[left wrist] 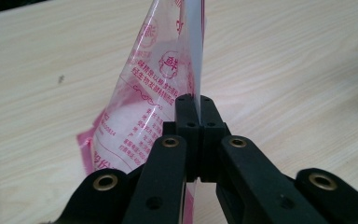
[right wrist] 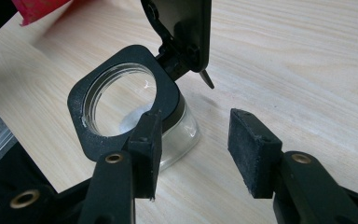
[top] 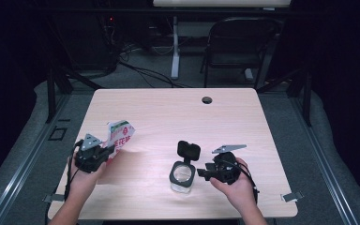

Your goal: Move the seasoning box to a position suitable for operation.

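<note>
The left tool [top: 104, 152] is clamped on a plastic bag [top: 120, 133] printed in pink and red characters; in the left gripper view its two black jaws press flat together on the bag's white upper edge [left wrist: 196, 70], and the bag [left wrist: 144, 112] hangs down to the left of the jaws, with its lower pink corner against the worktop [left wrist: 284, 70]. From the high view the bag stands up just beyond this tool, tilted away from the hand that holds it. The right tool [top: 205, 171] has its jaws apart and holds nothing. In the right gripper view its left jaw lies just in front of a clear jar [right wrist: 121, 105] with a square black collar, close to that collar, though I cannot tell whether they touch; the other jaw stands off to the jar's side over bare wood. The jar's hinged black lid [right wrist: 186, 28] is swung up and open on the side farthest from this tool. In the high view the jar [top: 183, 173] sits on the worktop [top: 178, 112] just beside the right tool, well apart from the left tool.
</note>
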